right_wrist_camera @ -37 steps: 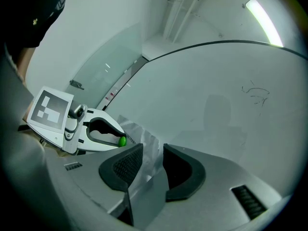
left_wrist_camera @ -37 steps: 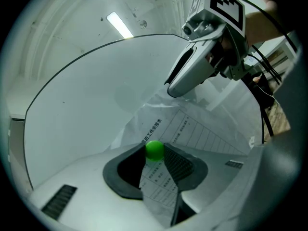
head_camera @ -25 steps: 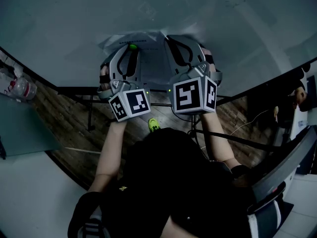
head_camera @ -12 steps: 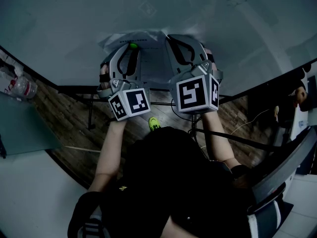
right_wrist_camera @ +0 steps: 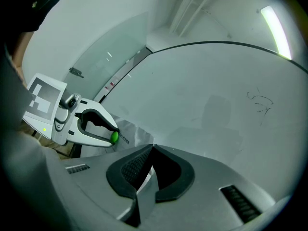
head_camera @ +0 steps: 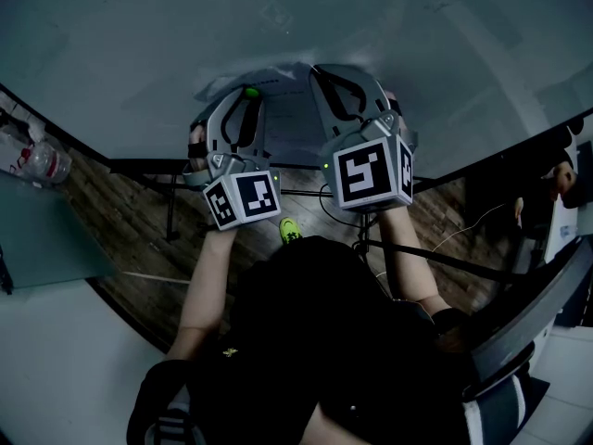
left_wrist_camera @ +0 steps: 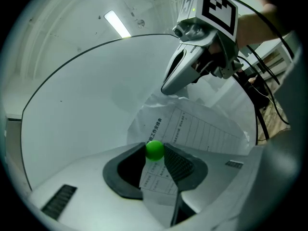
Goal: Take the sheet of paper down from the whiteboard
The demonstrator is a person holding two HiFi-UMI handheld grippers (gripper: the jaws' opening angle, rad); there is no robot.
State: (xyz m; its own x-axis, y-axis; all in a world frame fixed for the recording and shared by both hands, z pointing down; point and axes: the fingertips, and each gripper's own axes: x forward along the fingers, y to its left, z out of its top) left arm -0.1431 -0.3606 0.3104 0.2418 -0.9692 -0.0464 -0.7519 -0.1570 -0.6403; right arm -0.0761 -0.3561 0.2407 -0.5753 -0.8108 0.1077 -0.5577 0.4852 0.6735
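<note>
The printed sheet of paper [head_camera: 289, 126] hangs crumpled against the whiteboard [head_camera: 139, 54]. My left gripper [head_camera: 246, 95] holds a small green round magnet [left_wrist_camera: 155, 149] between its tips, and the sheet [left_wrist_camera: 207, 134] runs through the same gap. My right gripper [head_camera: 317, 72] is shut on the sheet's upper right edge, and a white strip of paper shows between its pads [right_wrist_camera: 139, 165]. From the right gripper view, the left gripper [right_wrist_camera: 113, 136] shows with the green magnet at its tip. Both grippers point level at the board.
A water bottle [head_camera: 39, 165] stands on a grey table [head_camera: 42, 244] at the left. The board's stand [head_camera: 171, 202] rests on wooden floor below. A chair [head_camera: 533, 327] and another person [head_camera: 561, 179] are at the right.
The sheet's top edge has bulged and crumpled away from the board. The right gripper has rolled slightly. The left gripper has hardly moved.
</note>
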